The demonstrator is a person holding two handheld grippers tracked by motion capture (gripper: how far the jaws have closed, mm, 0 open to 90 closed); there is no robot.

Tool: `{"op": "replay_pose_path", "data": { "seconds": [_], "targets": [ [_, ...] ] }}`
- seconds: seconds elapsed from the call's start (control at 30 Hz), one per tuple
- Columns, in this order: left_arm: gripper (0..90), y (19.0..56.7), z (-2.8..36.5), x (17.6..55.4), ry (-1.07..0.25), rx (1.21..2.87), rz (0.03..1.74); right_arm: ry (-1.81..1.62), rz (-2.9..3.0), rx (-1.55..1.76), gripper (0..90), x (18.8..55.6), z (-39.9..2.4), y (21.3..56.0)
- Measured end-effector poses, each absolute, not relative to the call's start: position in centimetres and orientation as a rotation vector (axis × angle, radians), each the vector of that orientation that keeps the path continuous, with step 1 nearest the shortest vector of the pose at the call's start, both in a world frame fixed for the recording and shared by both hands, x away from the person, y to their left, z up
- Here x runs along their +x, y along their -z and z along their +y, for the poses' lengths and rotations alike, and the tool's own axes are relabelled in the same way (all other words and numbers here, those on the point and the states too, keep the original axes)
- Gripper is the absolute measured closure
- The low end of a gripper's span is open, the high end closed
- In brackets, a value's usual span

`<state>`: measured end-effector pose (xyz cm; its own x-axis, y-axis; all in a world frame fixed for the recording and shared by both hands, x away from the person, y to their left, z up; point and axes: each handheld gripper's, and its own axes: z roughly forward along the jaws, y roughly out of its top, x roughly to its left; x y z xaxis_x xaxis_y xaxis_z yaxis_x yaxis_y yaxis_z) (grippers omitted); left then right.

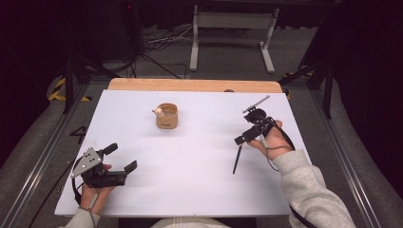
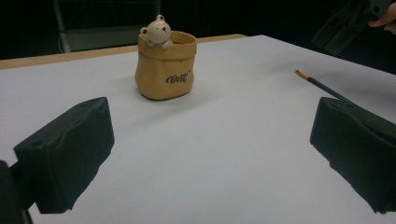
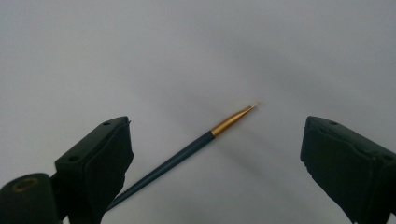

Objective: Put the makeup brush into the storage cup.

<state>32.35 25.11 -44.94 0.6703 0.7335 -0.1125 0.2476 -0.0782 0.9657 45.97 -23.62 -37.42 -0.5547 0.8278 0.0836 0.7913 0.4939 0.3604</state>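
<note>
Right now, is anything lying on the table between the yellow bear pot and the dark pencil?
No. In the left gripper view, only bare white table stretches between the yellow bag-shaped bear pot and the dark blue, gold-tipped pencil.

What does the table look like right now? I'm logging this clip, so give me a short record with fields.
surface: white table top
pen: dark, gold-tipped pen lying flat on the table, between the right gripper's jaws, not touched by them
holder: tan bag-shaped pot with a small bear figure at its rim, upright, far side of the table
right gripper: open, above the pen
left gripper: open, holding nothing, facing the pot
</note>
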Motion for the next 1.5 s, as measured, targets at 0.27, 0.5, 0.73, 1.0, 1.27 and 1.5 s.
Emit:
{"op": "replay_pose_path", "data": {
  "seconds": [0.27,0.5,0.73,1.0,1.27,1.5],
  "targets": [
    [0.5,44.9,25.2,32.3,-0.487,1.644,0.814,-0.464,2.657,1.422,10.1,46.5,-22.8,37.8],
    [0.5,44.9,25.1,32.3,-0.486,1.645,0.81,-0.391,2.664,1.441,11.6,46.7,-22.5,38.9],
    [0.5,44.9,25.2,32.3,-0.484,1.647,0.814,-0.354,2.677,1.462,13.0,46.7,-22.4,40.3],
    [0.5,44.9,25.2,32.3,-0.481,1.647,0.816,-0.306,2.691,1.471,17.0,46.7,-22.0,41.4],
    [0.5,44.9,25.1,32.3,-0.479,1.651,0.817,-0.248,2.714,1.461,27.7,46.6,-21.7,41.9],
    [0.6,44.9,25.1,32.3,-0.476,1.648,0.821,-0.22,2.71,1.451,35.2,46.6,-21.6,42.0]
  ]
}}
